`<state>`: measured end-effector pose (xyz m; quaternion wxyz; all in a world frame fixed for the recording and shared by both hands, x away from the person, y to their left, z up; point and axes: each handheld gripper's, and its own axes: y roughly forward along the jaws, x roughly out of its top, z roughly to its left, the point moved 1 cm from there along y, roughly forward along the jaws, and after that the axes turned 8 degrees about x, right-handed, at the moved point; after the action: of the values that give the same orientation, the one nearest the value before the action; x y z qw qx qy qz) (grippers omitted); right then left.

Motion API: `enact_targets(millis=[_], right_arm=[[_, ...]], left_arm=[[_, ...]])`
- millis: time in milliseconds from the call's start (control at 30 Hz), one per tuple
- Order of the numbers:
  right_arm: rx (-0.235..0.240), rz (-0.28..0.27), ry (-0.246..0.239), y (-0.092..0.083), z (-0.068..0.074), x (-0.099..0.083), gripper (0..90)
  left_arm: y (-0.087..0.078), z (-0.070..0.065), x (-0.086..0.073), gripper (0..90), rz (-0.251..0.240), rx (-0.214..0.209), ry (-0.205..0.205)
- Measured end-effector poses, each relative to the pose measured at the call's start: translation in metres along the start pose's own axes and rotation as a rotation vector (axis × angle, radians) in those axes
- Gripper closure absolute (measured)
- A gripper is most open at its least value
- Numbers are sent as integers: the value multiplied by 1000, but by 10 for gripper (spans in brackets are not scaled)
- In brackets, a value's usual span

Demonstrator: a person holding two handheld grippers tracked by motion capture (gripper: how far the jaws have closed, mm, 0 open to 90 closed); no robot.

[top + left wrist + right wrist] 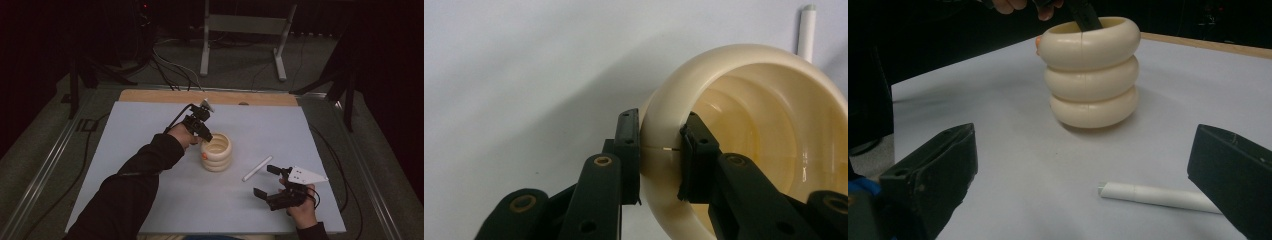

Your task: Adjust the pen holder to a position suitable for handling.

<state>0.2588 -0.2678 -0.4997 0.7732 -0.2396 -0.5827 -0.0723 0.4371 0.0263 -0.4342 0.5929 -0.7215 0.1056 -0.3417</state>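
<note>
Black left hand-held gripper — pads astride glossy cream ribbed holder's rim.

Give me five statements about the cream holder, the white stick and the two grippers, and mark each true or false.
1. The left gripper grips the rim of the cream holder, one finger outside and one inside. True.
2. The cream holder lies on its side. False: it stands upright on the table, open end up.
3. The right gripper is shut on the white stick. False: its fingers stand wide open and the stick lies on the table in front of them, untouched.
4. The holder looks like three rounded rings stacked up. True.
5. The white stick is inside the holder. False: it lies on the table beside it, apart from it.
</note>
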Motion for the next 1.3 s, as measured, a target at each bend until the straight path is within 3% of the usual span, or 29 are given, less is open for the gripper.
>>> enact_targets(millis=[233,633,967,1133,1300], right_arm=[[0,2,1,0,0,0,0],[1,2,3,0,0,0,0],[1,3,3,0,0,0,0],[1,5,3,0,0,0,0],[0,3,2,1,0,0,0]], left_arm=[[3,-5,0,736,13,17,13],[0,-1,-1,688,-1,-34,-4],[-15,3,0,617,-41,-47,-12],[-29,11,-4,599,-82,-81,-26],[-40,17,-11,578,-113,-87,-26]])
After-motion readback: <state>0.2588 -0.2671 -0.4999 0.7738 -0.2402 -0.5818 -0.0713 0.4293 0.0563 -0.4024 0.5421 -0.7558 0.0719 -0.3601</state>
